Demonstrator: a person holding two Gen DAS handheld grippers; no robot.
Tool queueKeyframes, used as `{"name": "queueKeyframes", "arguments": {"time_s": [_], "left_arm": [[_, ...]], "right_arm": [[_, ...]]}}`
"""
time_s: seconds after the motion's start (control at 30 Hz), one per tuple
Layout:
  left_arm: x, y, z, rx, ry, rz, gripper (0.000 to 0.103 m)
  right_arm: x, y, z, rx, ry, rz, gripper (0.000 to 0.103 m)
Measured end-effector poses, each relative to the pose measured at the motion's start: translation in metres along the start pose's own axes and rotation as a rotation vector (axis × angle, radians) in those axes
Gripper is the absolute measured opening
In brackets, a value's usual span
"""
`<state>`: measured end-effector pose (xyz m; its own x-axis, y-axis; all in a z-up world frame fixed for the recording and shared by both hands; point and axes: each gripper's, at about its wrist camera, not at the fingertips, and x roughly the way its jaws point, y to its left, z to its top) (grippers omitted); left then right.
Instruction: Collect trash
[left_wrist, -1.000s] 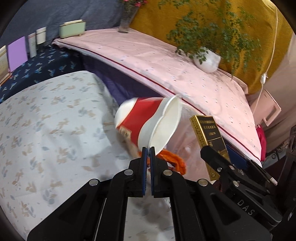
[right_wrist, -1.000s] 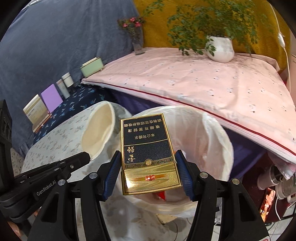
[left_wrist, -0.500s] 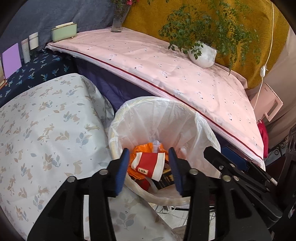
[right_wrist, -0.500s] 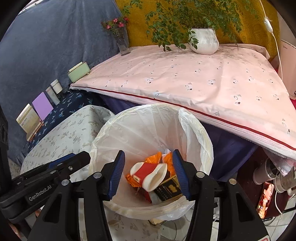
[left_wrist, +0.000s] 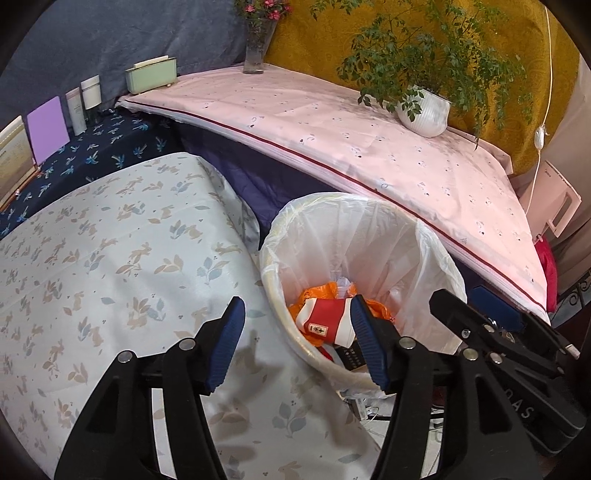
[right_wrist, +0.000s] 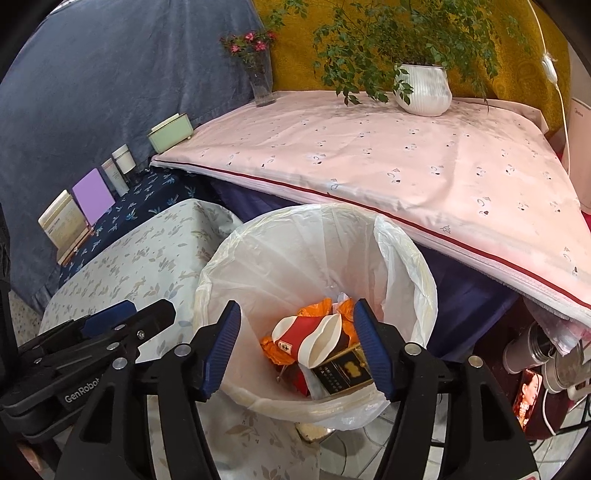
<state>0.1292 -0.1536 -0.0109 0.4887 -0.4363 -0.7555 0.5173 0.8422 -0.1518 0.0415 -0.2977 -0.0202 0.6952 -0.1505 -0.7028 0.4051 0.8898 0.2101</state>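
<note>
A white-lined trash bin (left_wrist: 436, 258) (right_wrist: 402, 254) stands between two covered tables. Inside lie a red and white paper cup (left_wrist: 325, 321) (right_wrist: 306, 338), a black and gold cigarette box (right_wrist: 341, 371) and orange wrapping (left_wrist: 317, 293) (right_wrist: 317, 308). My left gripper (left_wrist: 297, 347) is open and empty above the bin's near rim. My right gripper (right_wrist: 295, 349) is open and empty above the bin. The right gripper's body (left_wrist: 495, 347) shows in the left wrist view, and the left gripper's body (right_wrist: 96, 339) shows in the right wrist view.
A floral tablecloth (left_wrist: 110, 258) covers the near table left of the bin. A pink cloth (right_wrist: 406, 158) covers the far table, bearing a potted plant (right_wrist: 423, 90), a flower vase (right_wrist: 262, 88) and a green box (right_wrist: 170, 133). Cards and bottles (left_wrist: 74, 110) stand at left.
Both grippers opened: the cup and the cigarette box dropped into the bin. Both grippers have drawn back a little from the bin since.
</note>
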Motion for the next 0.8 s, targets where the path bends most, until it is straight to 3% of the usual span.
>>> {"name": "queueKeyframes", "arguments": {"time_s": [0.1,0.37,0.53,0.8], "left_arm": [[-0.005,0.001,-0.005,0.007,-0.004,0.016,0.06],[-0.02,0.006,-0.019,0.002,-0.019,0.073,0.081],[-0.029,0.007,-0.031,0.008,-0.034,0.121,0.088],[-0.04,0.012,-0.046,-0.006,-0.036,0.145,0.09]], "right_arm": [[-0.007,0.003,-0.003,-0.019,-0.008,-0.009,0.066],[-0.028,0.005,-0.013,-0.056,-0.032,-0.056,0.083],[-0.037,0.01,-0.021,-0.095,-0.032,-0.085,0.084],[-0.046,0.015,-0.038,-0.142,-0.021,-0.112,0.086]]}}
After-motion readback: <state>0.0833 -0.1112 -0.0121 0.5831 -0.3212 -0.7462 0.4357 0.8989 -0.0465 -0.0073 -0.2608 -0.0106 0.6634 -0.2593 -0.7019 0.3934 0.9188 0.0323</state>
